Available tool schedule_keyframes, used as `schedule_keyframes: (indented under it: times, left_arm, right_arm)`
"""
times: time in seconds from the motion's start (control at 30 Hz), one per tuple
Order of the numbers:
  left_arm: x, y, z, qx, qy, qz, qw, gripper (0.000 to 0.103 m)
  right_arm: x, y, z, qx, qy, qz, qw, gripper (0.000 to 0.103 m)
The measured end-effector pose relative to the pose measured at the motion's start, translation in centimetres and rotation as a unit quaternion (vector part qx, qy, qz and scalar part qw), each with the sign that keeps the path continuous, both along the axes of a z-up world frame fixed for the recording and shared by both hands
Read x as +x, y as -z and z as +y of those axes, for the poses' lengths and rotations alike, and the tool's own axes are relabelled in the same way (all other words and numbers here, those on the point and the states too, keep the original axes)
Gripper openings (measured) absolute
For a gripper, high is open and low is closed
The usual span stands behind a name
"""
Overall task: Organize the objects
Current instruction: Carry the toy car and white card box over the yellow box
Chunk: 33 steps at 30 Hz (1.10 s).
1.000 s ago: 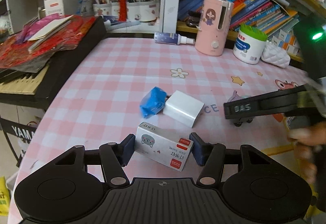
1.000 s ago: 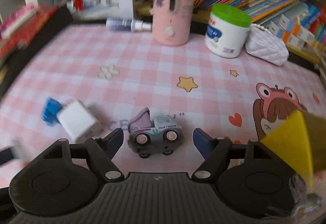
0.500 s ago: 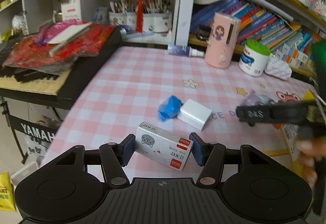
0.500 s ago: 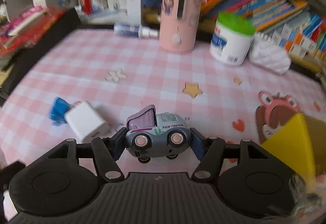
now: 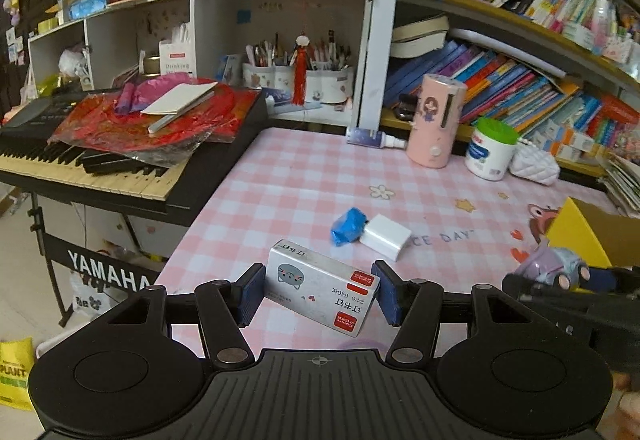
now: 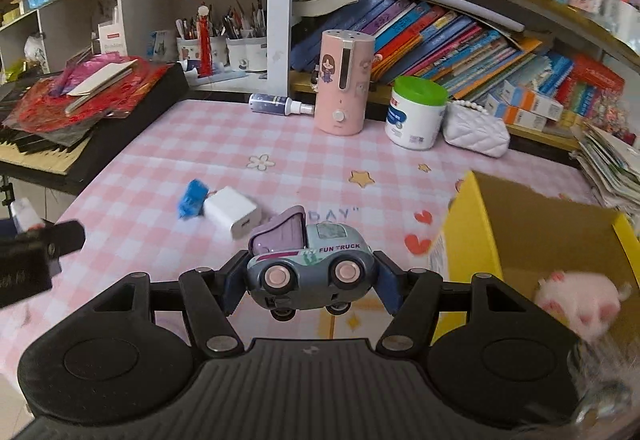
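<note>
Yellow box [image 6: 532, 224] lies right of right gripper [image 6: 310, 282], clamped on toy truck [image 6: 310, 272] | left gripper [image 5: 318, 294] farther, probably clamping staple box [image 5: 322, 292] crosswise

Glossy plastic toy truck [image 6: 310, 272], printed cardboard staple box [image 5: 320, 290], matt corrugated cardboard box [image 6: 532, 232], smooth checked tablecloth [image 5: 296, 184]

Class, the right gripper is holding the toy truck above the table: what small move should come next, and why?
Probably carry the toy truck rightward over the open cardboard box. The right gripper grips it clear of the table, and the box already holds a pink plush.
</note>
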<state>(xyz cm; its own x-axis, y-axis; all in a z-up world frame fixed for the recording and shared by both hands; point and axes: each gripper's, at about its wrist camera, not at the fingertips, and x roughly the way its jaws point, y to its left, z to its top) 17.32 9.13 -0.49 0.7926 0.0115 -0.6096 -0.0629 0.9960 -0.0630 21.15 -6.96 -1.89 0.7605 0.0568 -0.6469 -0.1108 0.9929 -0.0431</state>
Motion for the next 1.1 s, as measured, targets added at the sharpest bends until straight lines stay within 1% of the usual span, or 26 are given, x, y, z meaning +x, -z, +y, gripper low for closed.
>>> schedule_keyframes:
  times: [0.13,0.27,0.5,0.6,0.83,1.1]
  left_arm:
    - [-2.6,0.1,0.2,0.007,0.009,0.002,0.9999,0.057]
    - [-5.3,0.1,0.8,0.012,0.011,0.001,0.9999,0.057]
    - [-9.5,0.3,1.8,0.021,0.014,0.004,0.9997,0.057]
    - [-11.1,0.3,1.7,0.03,0.023,0.004,0.9993,0.057]
    - [-14.0,0.2,0.2,0.052,0.064,-0.003,0.9966,0.057]
    - [-15.5,0.2,-3.0,0.057,0.126,-0.006,0.9904,0.057]
  right_arm:
    - [-3.7,0.4,0.3,-0.005,0.012,0.001,1.0,0.062]
    - [-6.1,1.0,1.1,-0.006,0.019,0.015,1.0,0.062]
    - [-11.1,1.1,2.5,-0.011,0.019,0.011,1.0,0.062]
    - [-13.2,1.1,2.5,-0.007,0.029,0.011,0.999,0.062]
    - [-17.2,1.5,1.5,0.006,0.067,0.015,0.998,0.062]
    - [-21.2,1.5,-1.2,0.013,0.124,0.017,0.992,0.062]
